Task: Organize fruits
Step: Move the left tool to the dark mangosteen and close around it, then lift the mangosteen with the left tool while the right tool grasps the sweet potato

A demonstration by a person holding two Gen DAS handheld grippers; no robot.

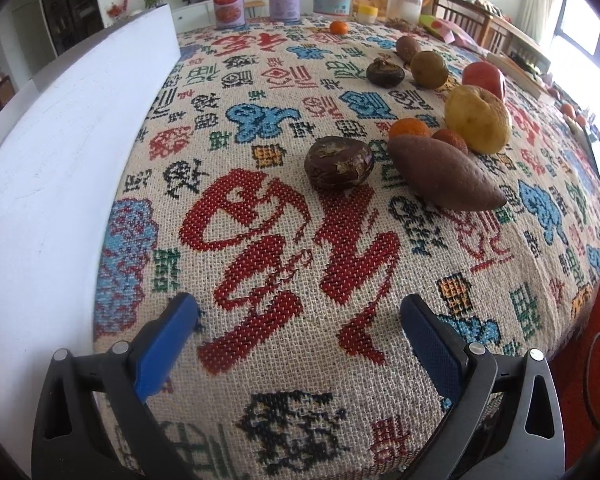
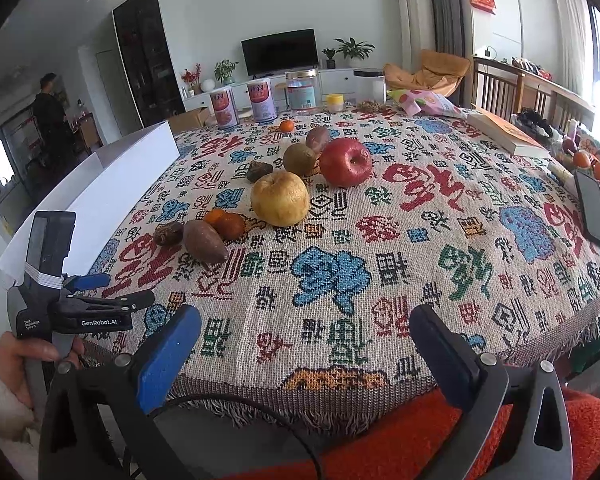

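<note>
Right wrist view — both tools (image 2: 300, 354) agape, fruits (image 2: 280, 198) untouched, patterned tablecloth (image 2: 380, 240)

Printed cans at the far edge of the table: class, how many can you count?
2. One printed can stands on the left; the other printed can stands just right of it, beside a clear jar. Others may be hidden.

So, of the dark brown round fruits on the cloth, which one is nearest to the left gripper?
The dark round fruit beside the sweet potato. It lies closest to the open left gripper; the other dark one sits farther back, beside the greenish-brown fruit.
</note>
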